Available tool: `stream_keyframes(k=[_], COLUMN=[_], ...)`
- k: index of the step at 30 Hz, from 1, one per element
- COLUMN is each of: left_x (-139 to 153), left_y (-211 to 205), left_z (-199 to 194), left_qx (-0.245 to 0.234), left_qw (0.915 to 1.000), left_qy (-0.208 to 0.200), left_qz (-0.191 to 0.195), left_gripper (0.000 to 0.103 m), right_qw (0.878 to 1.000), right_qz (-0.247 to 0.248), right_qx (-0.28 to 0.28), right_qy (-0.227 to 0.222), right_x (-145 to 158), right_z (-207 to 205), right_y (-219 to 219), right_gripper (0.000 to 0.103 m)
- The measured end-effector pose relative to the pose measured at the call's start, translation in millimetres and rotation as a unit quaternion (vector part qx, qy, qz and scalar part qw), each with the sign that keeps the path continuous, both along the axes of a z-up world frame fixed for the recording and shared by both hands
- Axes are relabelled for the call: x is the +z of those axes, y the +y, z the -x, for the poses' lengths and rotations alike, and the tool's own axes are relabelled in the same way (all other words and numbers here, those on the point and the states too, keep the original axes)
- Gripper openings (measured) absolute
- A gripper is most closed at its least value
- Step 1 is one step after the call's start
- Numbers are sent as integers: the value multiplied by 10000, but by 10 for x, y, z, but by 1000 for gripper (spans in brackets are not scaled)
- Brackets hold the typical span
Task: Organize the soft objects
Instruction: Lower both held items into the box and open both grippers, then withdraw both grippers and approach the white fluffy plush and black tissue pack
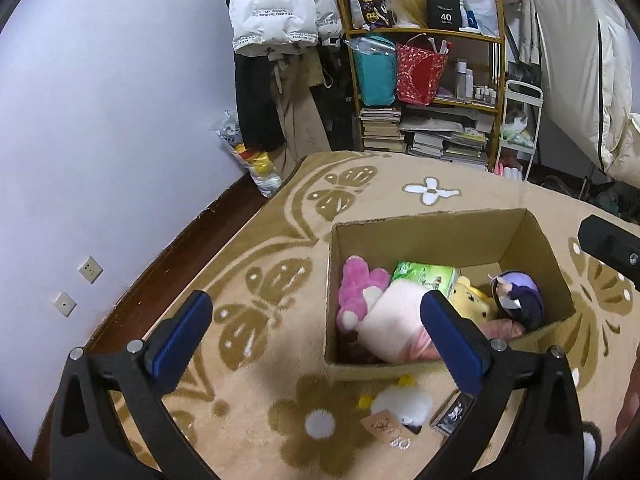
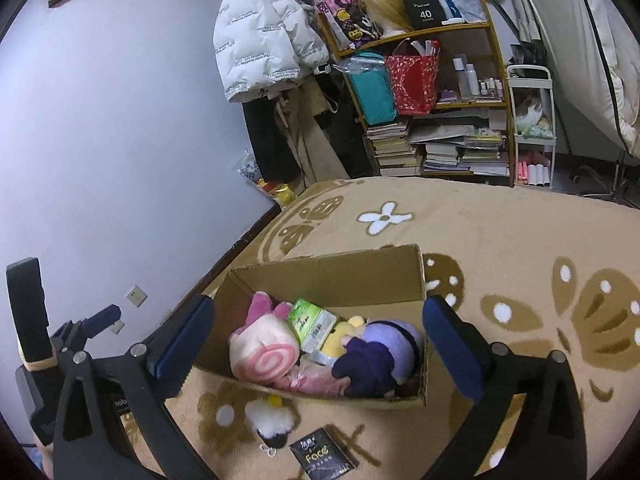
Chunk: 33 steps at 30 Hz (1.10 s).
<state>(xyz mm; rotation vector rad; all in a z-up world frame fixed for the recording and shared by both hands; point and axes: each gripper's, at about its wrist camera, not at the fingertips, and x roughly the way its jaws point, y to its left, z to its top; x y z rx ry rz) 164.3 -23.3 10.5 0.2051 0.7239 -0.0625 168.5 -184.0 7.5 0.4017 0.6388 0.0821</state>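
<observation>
Left gripper (image 1: 316,312): jaws spread wide, nothing between the blue pads (image 1: 452,340). It hangs over the rug (image 1: 280,240) at the near left corner of the box (image 1: 420,236).

Right gripper (image 2: 318,318): jaws likewise wide apart and empty, with the box seen between and beyond its fingers.

The box is open-topped cardboard and stands on the patterned tan rug. Inside it:
- pink plush (image 1: 356,292), against the left wall;
- pale roll cushion (image 2: 260,350) with a pink spiral end, lying toward the near wall, touching the pink plush;
- green pack (image 1: 424,276), resting behind the cushion;
- yellow bear (image 1: 474,300), partly covered, between the pack and the purple doll;
- purple doll (image 2: 376,356), at the right end of the box, pressed against the bear;
- a pink crinkled item (image 2: 316,378) low at the near wall, type cannot be told.

Outside the box, on the rug just before its near wall:
- white plush (image 1: 402,402) with yellow tips and a paper tag, not yet in the box;
- dark packet (image 2: 322,452), flat on the rug, just beside the white plush.

Beyond the rug, a shelf (image 1: 424,32) holds bags, bottles and stacked books; a white jacket (image 1: 276,4) hangs to its left. A wall (image 1: 100,120) with two sockets bounds the left side.
</observation>
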Motion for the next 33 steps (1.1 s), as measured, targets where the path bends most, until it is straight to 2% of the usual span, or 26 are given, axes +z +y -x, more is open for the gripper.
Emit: stream_keyframes(k=[9, 16, 25, 33], left_x=[-113, -237, -506, -760], left_y=[140, 218, 262, 196], left_z=[162, 248, 168, 125], left_qx=[35, -12, 77, -10], left_qw=[9990, 9976, 9931, 9884], left_qy=[385, 592, 1050, 1447], left_qz=[245, 353, 519, 466], left_gripper=[103, 103, 103, 103], right_qw=[9996, 9975, 9962, 9947], right_qz=[270, 681, 719, 635], right_qx=[52, 180, 328, 382], right_qy=[64, 77, 376, 709], right_x=[-39, -148, -466, -812], right_z=[239, 455, 553, 536], right_y=[122, 291, 441, 494], right_gripper=[103, 103, 103, 103])
